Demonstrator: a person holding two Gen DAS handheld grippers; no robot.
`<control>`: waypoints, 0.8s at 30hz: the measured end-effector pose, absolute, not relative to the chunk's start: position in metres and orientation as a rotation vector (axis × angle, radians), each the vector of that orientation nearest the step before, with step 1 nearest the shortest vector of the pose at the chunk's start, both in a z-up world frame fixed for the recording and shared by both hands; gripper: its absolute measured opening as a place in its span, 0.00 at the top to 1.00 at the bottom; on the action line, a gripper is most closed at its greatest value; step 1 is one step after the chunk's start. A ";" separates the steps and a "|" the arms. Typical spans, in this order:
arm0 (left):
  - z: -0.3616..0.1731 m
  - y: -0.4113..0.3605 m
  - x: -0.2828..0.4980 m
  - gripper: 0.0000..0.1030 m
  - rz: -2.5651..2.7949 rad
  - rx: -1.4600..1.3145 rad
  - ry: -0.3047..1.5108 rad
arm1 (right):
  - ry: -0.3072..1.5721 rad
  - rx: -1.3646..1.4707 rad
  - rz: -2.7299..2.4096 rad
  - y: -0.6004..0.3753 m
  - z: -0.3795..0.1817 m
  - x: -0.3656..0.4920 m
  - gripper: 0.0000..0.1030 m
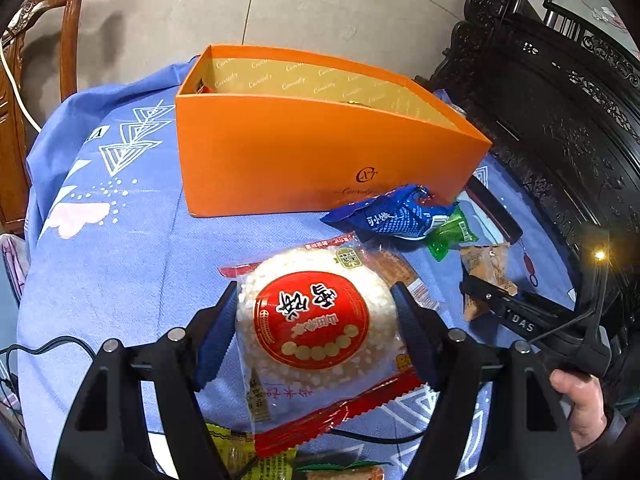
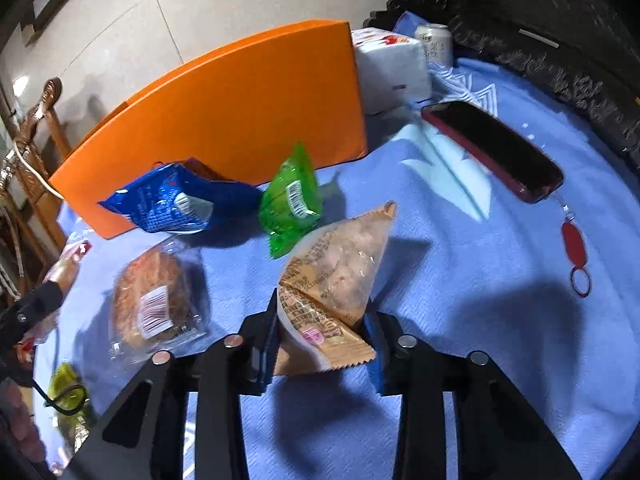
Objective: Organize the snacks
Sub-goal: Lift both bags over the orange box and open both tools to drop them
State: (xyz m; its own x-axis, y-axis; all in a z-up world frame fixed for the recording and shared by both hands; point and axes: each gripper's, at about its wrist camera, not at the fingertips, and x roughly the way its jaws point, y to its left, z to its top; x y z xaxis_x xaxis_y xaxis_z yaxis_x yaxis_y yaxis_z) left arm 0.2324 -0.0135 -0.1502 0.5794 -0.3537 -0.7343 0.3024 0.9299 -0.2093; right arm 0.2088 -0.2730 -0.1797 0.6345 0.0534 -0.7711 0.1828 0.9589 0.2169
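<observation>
My left gripper (image 1: 314,312) is shut on a round rice cake packet (image 1: 316,320) with a red label, held above the blue cloth in front of the open orange box (image 1: 312,152). My right gripper (image 2: 322,336) is shut on a tan triangular snack packet (image 2: 336,280); it also shows in the left wrist view (image 1: 486,264). A blue packet (image 2: 176,200) and a green packet (image 2: 294,200) lie against the box (image 2: 240,112). A clear-wrapped brown cake (image 2: 156,300) lies left of my right gripper.
A dark phone in a red case (image 2: 492,148) with a red tag (image 2: 574,246) lies at the right. A white tissue pack (image 2: 392,68) and a can (image 2: 434,42) stand behind the box. Dark carved furniture (image 1: 560,100) borders the table. Yellow-green packets (image 1: 240,452) lie near me.
</observation>
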 end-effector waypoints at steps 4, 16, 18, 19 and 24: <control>-0.147 -0.012 0.230 0.30 -0.371 -0.046 0.858 | 0.841 0.287 -0.059 -0.275 -0.168 0.192 0.69; -0.111 -0.013 0.223 0.30 -0.338 0.008 0.793 | 0.672 0.208 0.036 -0.258 -0.103 0.170 0.69; -0.101 -0.014 0.225 0.30 -0.344 0.018 0.771 | 0.632 0.195 0.060 -0.254 -0.088 0.173 0.69; -0.094 -0.015 0.227 0.30 -0.347 0.020 0.754 | 0.616 0.191 0.068 -0.252 -0.081 0.175 0.69; -0.063 -0.017 0.243 0.30 -0.346 0.012 0.691 | 0.537 0.172 0.100 -0.247 -0.047 0.199 0.68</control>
